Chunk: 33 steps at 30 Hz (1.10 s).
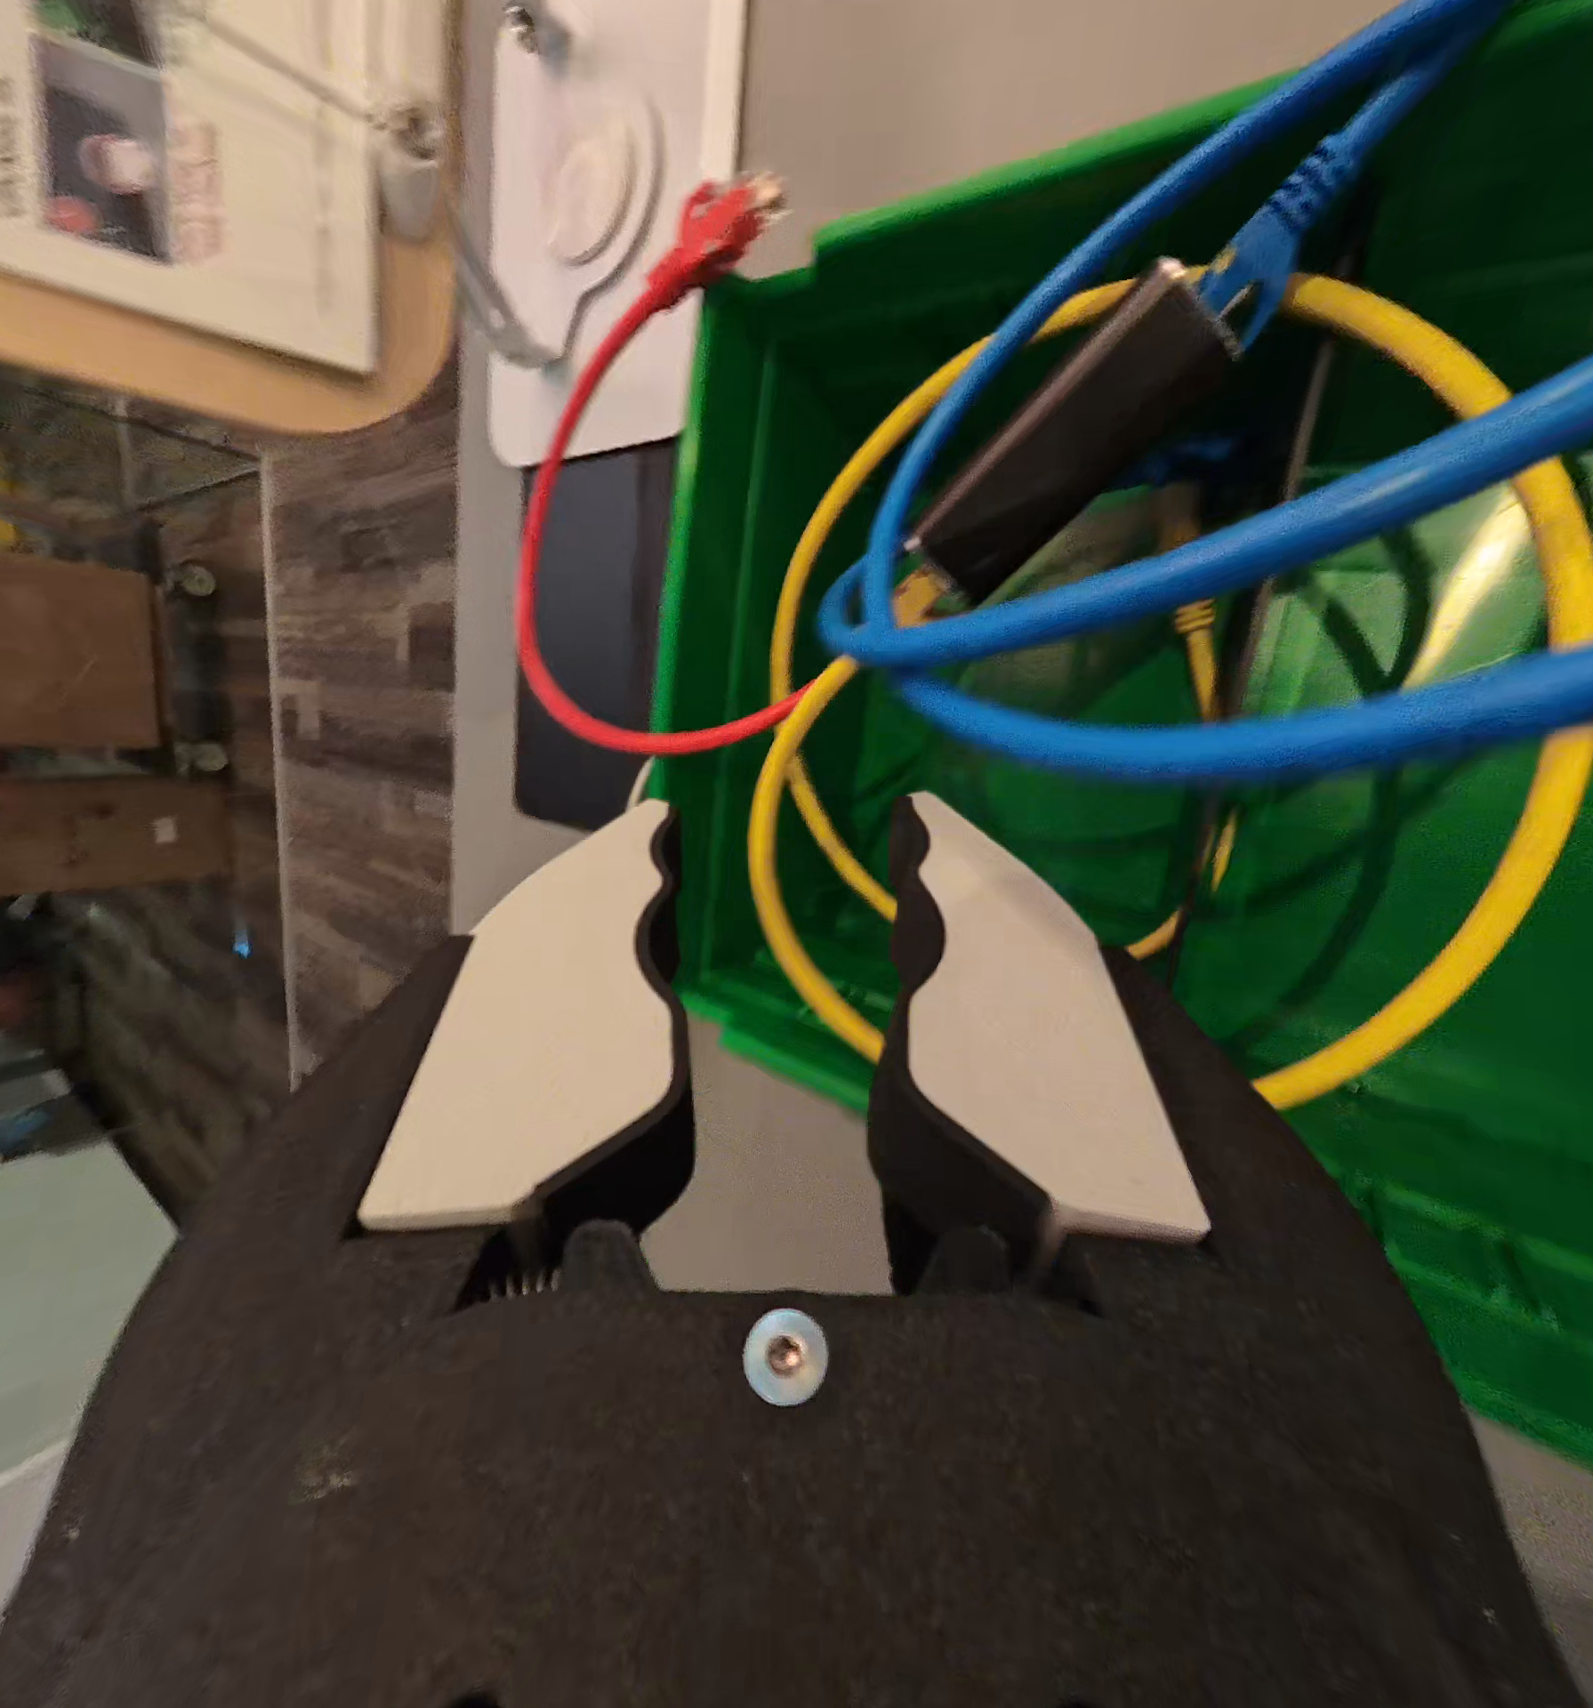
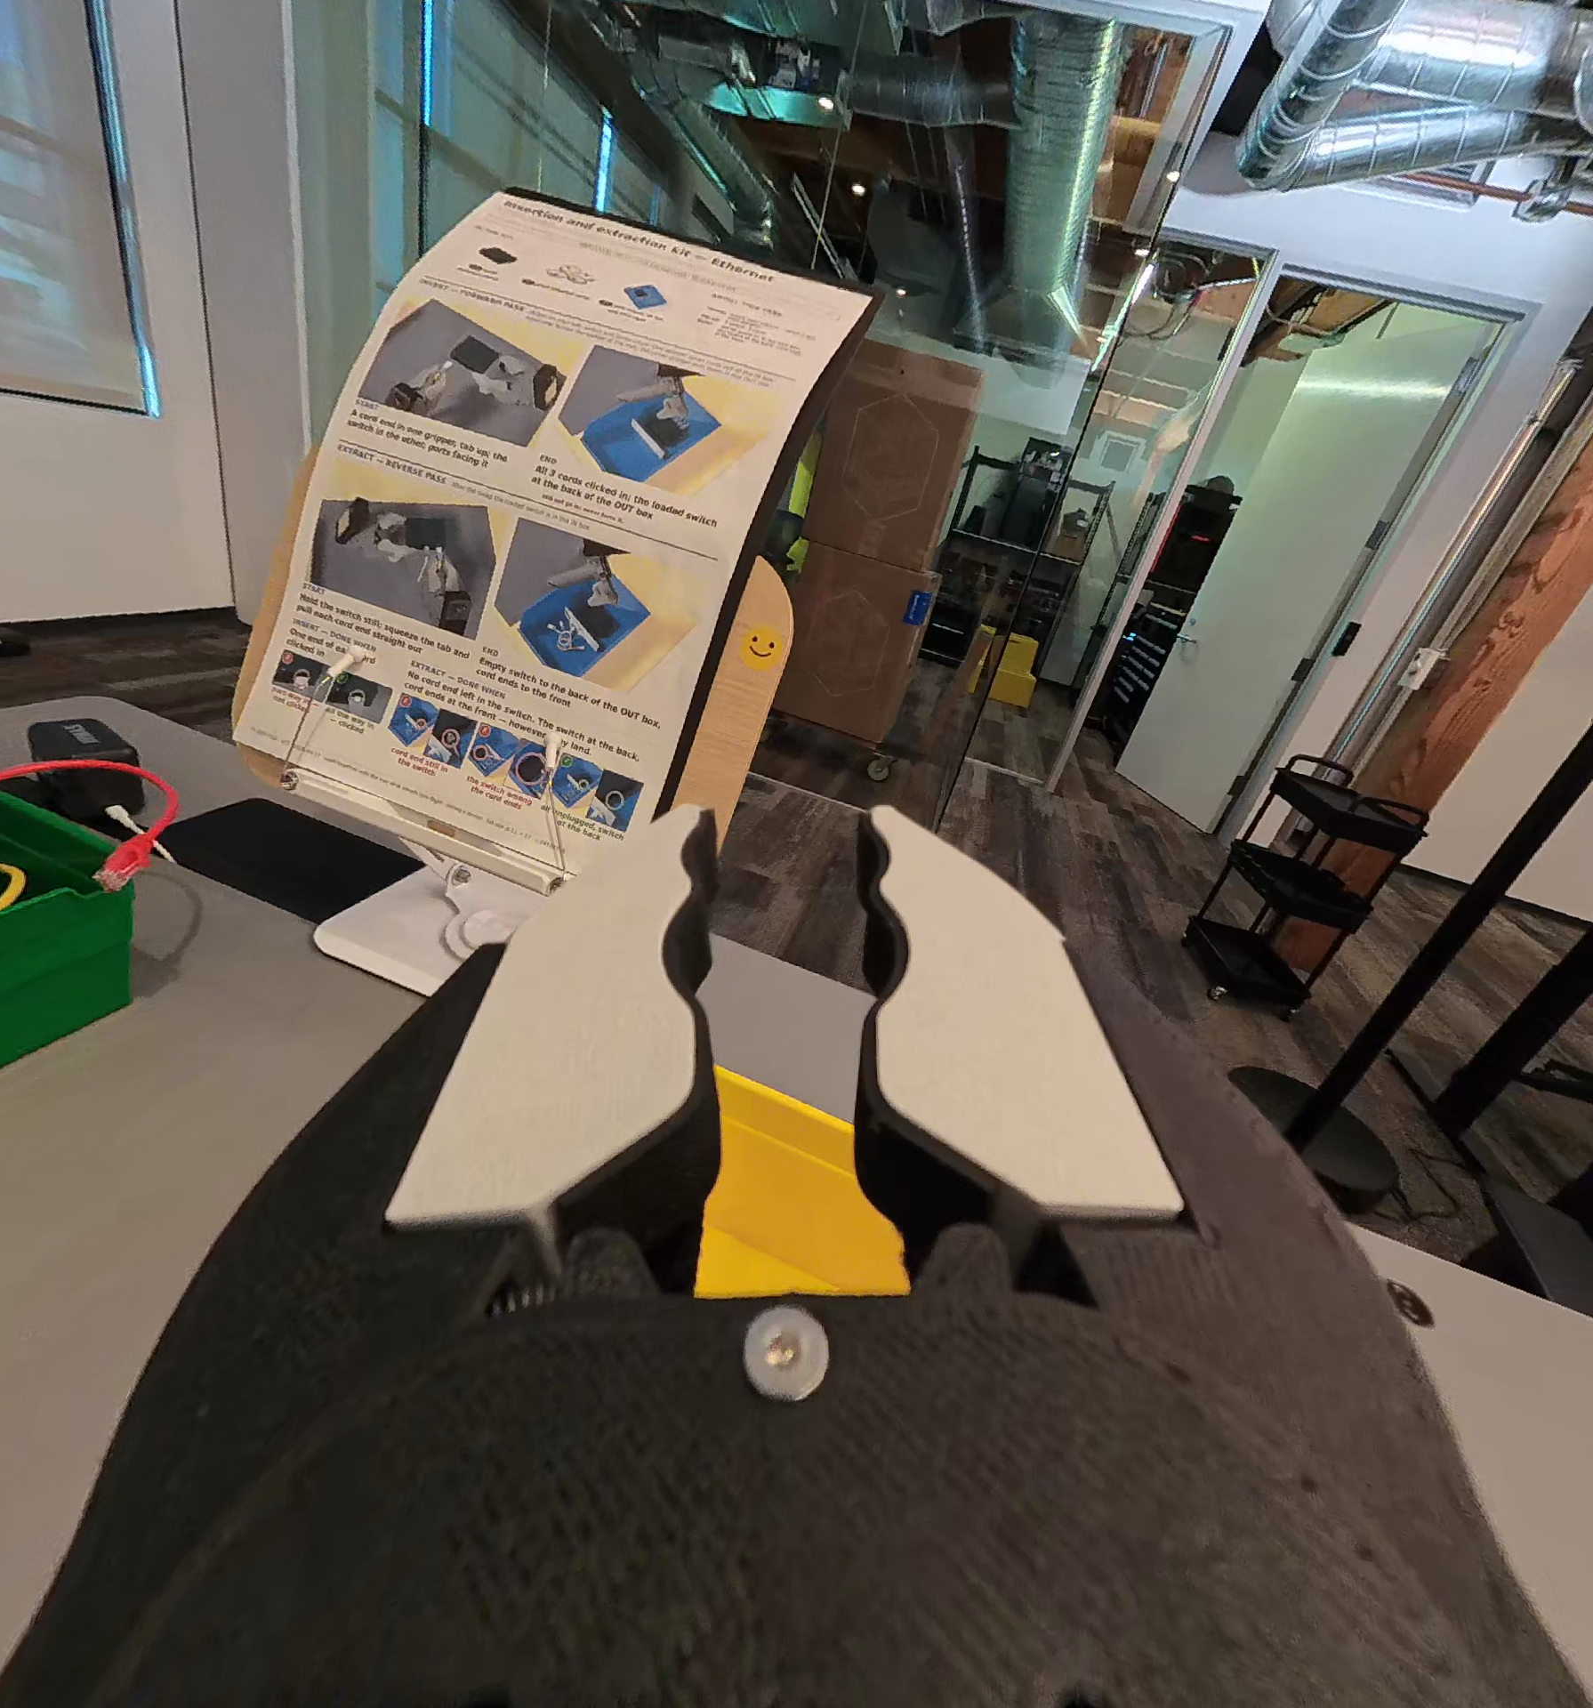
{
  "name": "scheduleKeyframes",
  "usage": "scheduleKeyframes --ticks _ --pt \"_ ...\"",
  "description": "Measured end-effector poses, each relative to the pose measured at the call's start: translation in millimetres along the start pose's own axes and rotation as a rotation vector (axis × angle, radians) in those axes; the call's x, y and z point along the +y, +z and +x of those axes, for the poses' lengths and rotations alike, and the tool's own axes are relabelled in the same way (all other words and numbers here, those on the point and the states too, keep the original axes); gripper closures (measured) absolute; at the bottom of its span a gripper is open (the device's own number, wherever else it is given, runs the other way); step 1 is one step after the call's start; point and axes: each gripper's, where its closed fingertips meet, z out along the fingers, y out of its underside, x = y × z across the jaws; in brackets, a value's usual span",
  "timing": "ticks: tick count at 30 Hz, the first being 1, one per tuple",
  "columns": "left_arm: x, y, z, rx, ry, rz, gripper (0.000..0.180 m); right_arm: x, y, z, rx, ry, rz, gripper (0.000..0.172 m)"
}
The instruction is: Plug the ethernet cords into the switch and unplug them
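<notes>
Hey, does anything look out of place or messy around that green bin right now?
Yes. The red cord loops out over the green bin's wall, its plug dangling outside. Inside, blue and yellow cords lie tangled around the black switch.

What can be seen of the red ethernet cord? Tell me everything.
The red ethernet cord is thin, glossy and curved in a loose arc. Its free end carries a red boot with a clear plug, unplugged and hanging out over the rim of the green bin. Its other end runs into the bin and passes behind the yellow cord. Neither tongs touch it.
</notes>
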Motion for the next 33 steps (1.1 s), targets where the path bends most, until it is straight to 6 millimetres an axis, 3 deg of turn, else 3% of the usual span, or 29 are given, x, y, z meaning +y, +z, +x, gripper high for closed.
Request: scheduleKeyframes --ticks 2,5,7,9,12,15,22,25,27,33 --pt "-5 -24 -21 -0.046 -0.009 0.0 0.145 2 4 -3 -0.016 0.013 -0.002 0.142" --pt "-51 -55 -36 -0.07 0.052 0.078 0.147 7 10 -8 -0.026 0.005 -0.021 0.142" --pt "-83 -55 -21 -0.006 0.141 0.08 0.147 10 12 -12 -0.03 -0.013 -0.04 0.142" --pt "-97 -37 2 0.085 0.249 -0.006 0.145 11 13 -14 -0.033 -0.029 -0.053 0.142" --pt "-91 -4 33 0.217 0.377 -0.185 0.143 13 12 -17 -0.042 -0.034 -0.064 0.142" --pt "-79 12 51 0.3 0.448 -0.298 0.141 12 10 -16 -0.045 -0.032 -0.063 0.142" --pt "-60 30 62 0.295 0.552 -0.392 0.136 13 12 -16 -0.065 -0.01 -0.06 0.142" --pt "-47 42 58 0.233 0.621 -0.409 0.144 15 14 -19 -0.072 -0.021 -0.07 0.142" --pt "-46 49 52 0.168 0.676 -0.379 0.155 16 16 -21 -0.077 -0.029 -0.077 0.142" --pt "-43 60 53 0.103 0.686 -0.345 0.155 17 19 -25 -0.083 -0.058 -0.089 0.142"
